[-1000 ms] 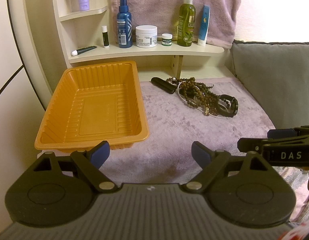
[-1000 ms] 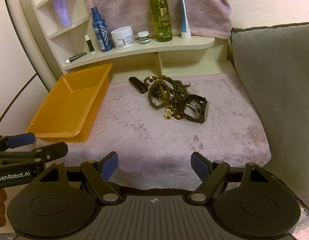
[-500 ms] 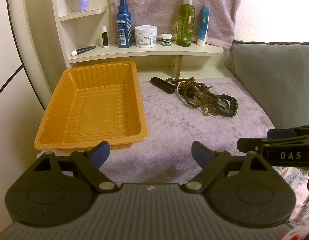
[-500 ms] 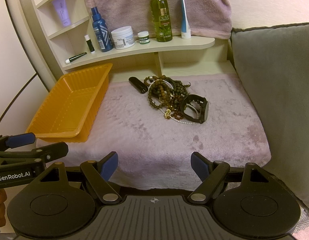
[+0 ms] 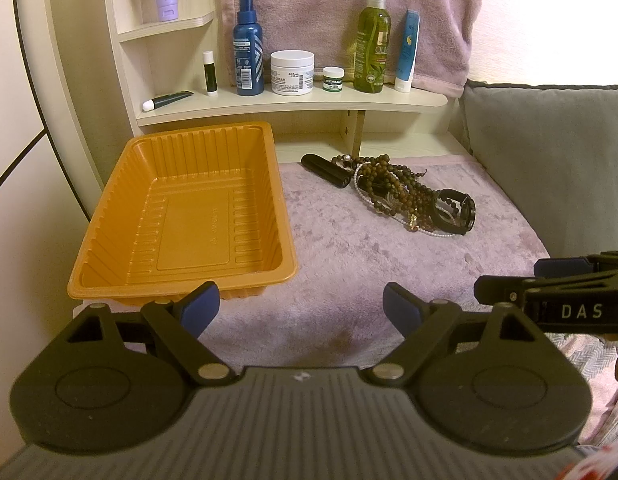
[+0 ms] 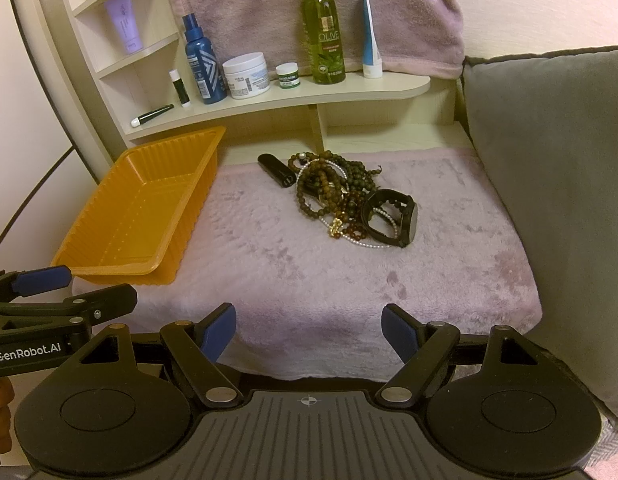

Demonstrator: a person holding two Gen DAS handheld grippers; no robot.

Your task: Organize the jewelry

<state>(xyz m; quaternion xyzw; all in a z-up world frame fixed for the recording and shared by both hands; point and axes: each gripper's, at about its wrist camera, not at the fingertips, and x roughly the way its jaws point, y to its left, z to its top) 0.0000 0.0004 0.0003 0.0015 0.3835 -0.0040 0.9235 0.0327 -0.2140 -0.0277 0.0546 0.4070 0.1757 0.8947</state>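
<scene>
One orange tray [image 5: 181,216] sitting left on pink blanket [image 5: 349,264]. One tangled jewelry pile [image 6: 341,196] lying far right, strand count unclear. Two spray bottles [image 5: 248,46], two jars [image 5: 292,72], three tubes [image 5: 407,52], one lip-balm stick [image 5: 209,73] standing on far shelves.

Almost nothing differs across the 3 moments: in the left wrist view the orange tray [image 5: 181,216] and jewelry pile [image 5: 397,194] sit marginally lower and leftward.

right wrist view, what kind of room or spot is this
Probably a bedroom or dressing corner at home: a shelf of toiletries such as the olive spray bottle, a plush pink blanket, and a grey cushion.
</scene>
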